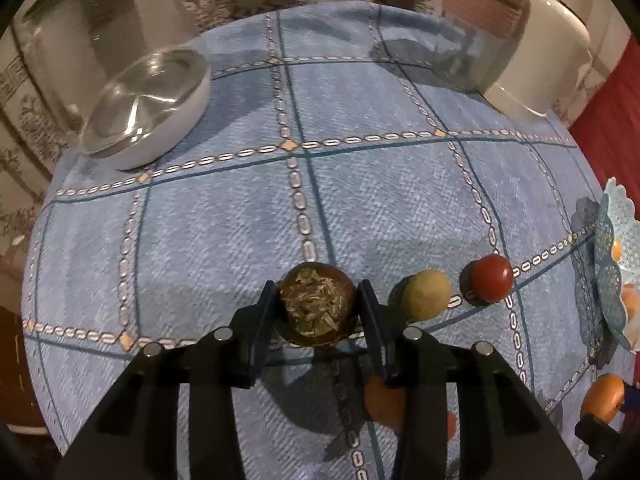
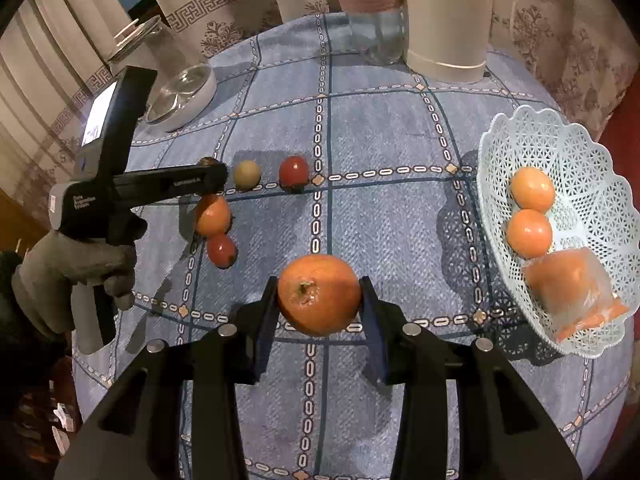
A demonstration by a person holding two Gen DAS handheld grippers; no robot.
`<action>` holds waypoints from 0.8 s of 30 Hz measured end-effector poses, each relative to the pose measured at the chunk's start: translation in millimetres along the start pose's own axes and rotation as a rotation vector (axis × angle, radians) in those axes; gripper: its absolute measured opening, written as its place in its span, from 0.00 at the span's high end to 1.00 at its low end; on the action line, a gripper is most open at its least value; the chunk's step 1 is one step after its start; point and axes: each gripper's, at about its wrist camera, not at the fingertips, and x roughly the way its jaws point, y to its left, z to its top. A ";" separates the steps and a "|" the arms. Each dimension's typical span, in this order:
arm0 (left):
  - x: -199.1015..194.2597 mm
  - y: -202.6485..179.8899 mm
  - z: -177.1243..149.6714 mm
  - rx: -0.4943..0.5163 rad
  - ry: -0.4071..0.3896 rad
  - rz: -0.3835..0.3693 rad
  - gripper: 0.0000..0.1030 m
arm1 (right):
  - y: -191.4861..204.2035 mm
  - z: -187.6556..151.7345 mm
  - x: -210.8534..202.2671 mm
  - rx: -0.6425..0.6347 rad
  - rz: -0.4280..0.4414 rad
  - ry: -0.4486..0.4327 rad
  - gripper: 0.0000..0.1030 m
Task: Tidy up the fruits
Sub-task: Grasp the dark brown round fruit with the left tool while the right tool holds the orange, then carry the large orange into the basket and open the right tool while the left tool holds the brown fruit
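My left gripper (image 1: pixel 316 304) is shut on a dark brown fruit with a dried calyx (image 1: pixel 317 309), low over the blue tablecloth. To its right lie a yellow-green fruit (image 1: pixel 426 294) and a red fruit (image 1: pixel 491 283). An orange (image 1: pixel 386 402) lies under the left gripper's right finger. My right gripper (image 2: pixel 319 298) is shut on a large orange (image 2: pixel 319 294), held above the cloth. A white lattice basket (image 2: pixel 560 148) at the right holds two oranges (image 2: pixel 532 189) and a bagged orange (image 2: pixel 568 286). The left gripper (image 2: pixel 208 176) also shows in the right wrist view, with an orange (image 2: pixel 214 216) and a small red fruit (image 2: pixel 221 250) near it.
A glass bowl (image 1: pixel 148 104) stands at the back left. A glass jar (image 2: pixel 372 20) and a white kettle (image 2: pixel 448 20) stand at the table's far edge. The basket (image 1: pixel 612 264) sits at the right edge in the left wrist view. The round table is ringed by curtains.
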 end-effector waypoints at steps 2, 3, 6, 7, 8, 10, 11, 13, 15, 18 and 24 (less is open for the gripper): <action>-4.6 3.4 -2.5 -0.011 -0.002 -0.006 0.60 | -0.4 -0.5 -1.3 -0.001 0.005 -0.002 0.61; -7.4 5.0 -4.1 -0.016 -0.005 -0.006 0.60 | -0.6 -1.1 -2.3 -0.001 0.007 -0.003 0.61; -17.1 10.5 -9.6 -0.034 -0.013 -0.004 0.60 | -1.2 -2.9 -5.8 -0.002 0.018 -0.008 0.61; -21.9 12.7 -12.2 -0.043 -0.016 -0.002 0.60 | -1.3 -3.5 -6.7 -0.003 0.021 -0.009 0.61; -24.6 13.6 -13.4 -0.048 -0.019 0.000 0.60 | -1.8 -3.7 -8.3 -0.003 0.027 -0.010 0.61; -32.4 16.1 -17.4 -0.058 -0.024 0.003 0.60 | -2.5 -4.2 -11.0 -0.004 0.038 -0.013 0.61; -37.4 17.5 -20.1 -0.065 -0.028 0.007 0.60 | -2.8 -4.5 -12.6 -0.006 0.042 -0.015 0.61; -47.1 19.9 -25.3 -0.083 -0.034 0.014 0.60 | -3.9 -5.3 -16.3 -0.012 0.049 -0.019 0.61; -54.7 20.9 -30.9 -0.100 -0.034 0.021 0.60 | -4.7 -6.2 -19.9 -0.017 0.055 -0.022 0.61; -65.7 18.7 -40.6 -0.126 -0.038 0.029 0.60 | -7.1 -7.5 -26.9 -0.029 0.065 -0.027 0.61; -88.9 6.8 -58.8 -0.161 -0.049 0.036 0.60 | -16.0 -12.0 -43.6 -0.051 0.082 -0.039 0.61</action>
